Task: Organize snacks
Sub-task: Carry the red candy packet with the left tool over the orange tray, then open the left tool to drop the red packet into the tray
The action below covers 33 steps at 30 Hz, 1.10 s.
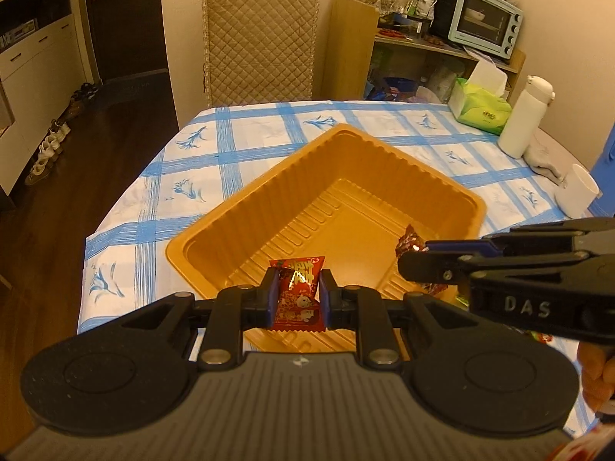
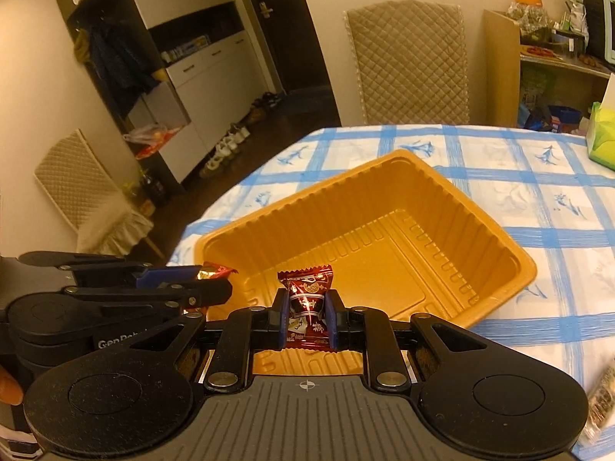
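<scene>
Blue-checked cloth is covering the table, which is filling the middle of both views, with a quilted chair standing behind it at the upper centre. Sitting on the cloth at frame centre is the orange plastic tray, its ribbed floor showing bare in both views. Over the tray's near edge, at the lower centre of the left wrist view, the left gripper is holding its jaws clenched on a bright red snack packet. At the lower centre of the right wrist view, the right gripper is likewise gripping a dark red snack packet, also poised above the near rim. Judged from this, the step in hand is delivery: both packets are being carried to the tray and neither is yet deposited. The next move is calling for each gripper to be advancing further over the tray floor, lowering, and releasing. Since the two grippers are crowding close together at the near rim, separating the drop points appears advisable.
</scene>
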Available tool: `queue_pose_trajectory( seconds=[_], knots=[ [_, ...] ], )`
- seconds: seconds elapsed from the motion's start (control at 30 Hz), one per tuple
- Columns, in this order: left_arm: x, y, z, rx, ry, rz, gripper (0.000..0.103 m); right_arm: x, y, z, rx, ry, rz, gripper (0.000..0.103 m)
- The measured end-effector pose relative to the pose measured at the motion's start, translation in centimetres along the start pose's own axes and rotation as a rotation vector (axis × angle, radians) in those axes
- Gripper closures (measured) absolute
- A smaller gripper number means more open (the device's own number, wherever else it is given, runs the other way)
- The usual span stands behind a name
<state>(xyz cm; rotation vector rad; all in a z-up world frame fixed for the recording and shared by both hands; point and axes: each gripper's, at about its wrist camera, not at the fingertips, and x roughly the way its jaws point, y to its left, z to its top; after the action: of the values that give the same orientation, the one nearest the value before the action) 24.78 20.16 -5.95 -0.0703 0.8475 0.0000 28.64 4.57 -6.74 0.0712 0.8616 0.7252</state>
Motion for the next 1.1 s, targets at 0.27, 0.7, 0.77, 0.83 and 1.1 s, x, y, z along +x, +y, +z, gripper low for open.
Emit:
queue_pose_trajectory(
  seconds=[0.27,0.7,0.77,0.83,1.1],
  knots=[
    [2.2,0.9,0.7,0.014,0.020,-0.021,0.084,3.2,-0.9,0.4,0.033,0.045,-0.059,0.083],
    [3.1,1.8,0.7,0.018,0.033,-0.054,0.083,3.3,-1.5,0.4,0.127,0.058,-0.068,0.082],
    [3.1,2.0,0.7,0.019,0.031,-0.058,0.083,2.8,-1.6,0.3,0.139,0.055,-0.068,0.082],
    [3.1,2.1,0.8,0.022,0.030,-0.061,0.083,2.4,-1.7,0.1,0.149,0.050,-0.074,0.081],
    [3.6,1.7,1.1,0.033,0.024,-0.079,0.079,1.1,-1.7,-0.2,0.174,0.030,-0.087,0.079]
  ],
)
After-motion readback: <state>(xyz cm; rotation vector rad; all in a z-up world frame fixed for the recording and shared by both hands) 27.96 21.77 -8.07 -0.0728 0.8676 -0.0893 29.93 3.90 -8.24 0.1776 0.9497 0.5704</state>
